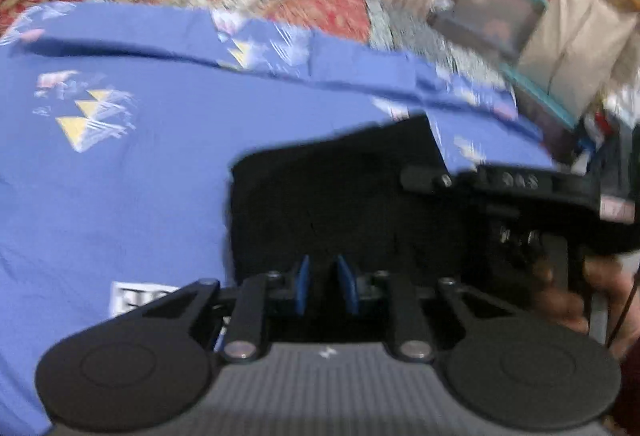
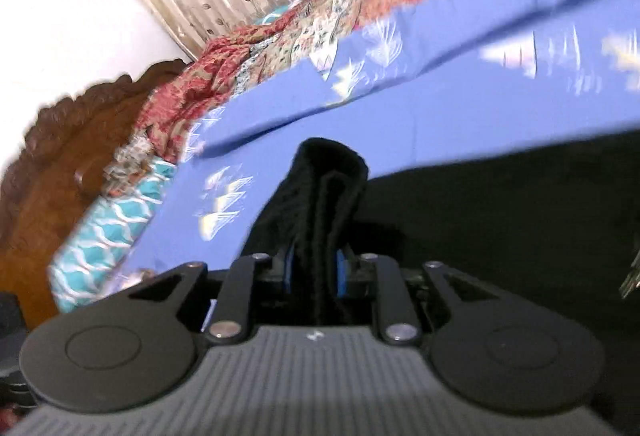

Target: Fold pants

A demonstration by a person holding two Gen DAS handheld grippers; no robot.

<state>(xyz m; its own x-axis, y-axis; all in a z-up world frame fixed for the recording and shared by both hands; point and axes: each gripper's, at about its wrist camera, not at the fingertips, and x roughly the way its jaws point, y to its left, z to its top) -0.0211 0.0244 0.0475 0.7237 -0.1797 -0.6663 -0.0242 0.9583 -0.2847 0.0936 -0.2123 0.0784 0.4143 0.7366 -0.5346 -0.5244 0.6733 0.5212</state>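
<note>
Our right gripper [image 2: 315, 268] pinches a bunched fold of the black fabric pants [image 2: 500, 204], while our left gripper [image 1: 326, 290], at its 9 o'clock, hangs slightly parted above them, holding nothing, over the blue printed bedsheet [image 1: 120, 196].

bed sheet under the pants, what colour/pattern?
Blue bed sheet with scattered white and yellow triangle prints; clearest in the left wrist view.

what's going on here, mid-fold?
A person with a handheld gripper in each hand is folding black pants on a bed with a blue sheet. The right gripper is clamped on a bunched fold of the fabric. The left gripper sits over the pants, fingers narrowly apart; nothing visibly pinched. Both views are motion-blurred.
</note>
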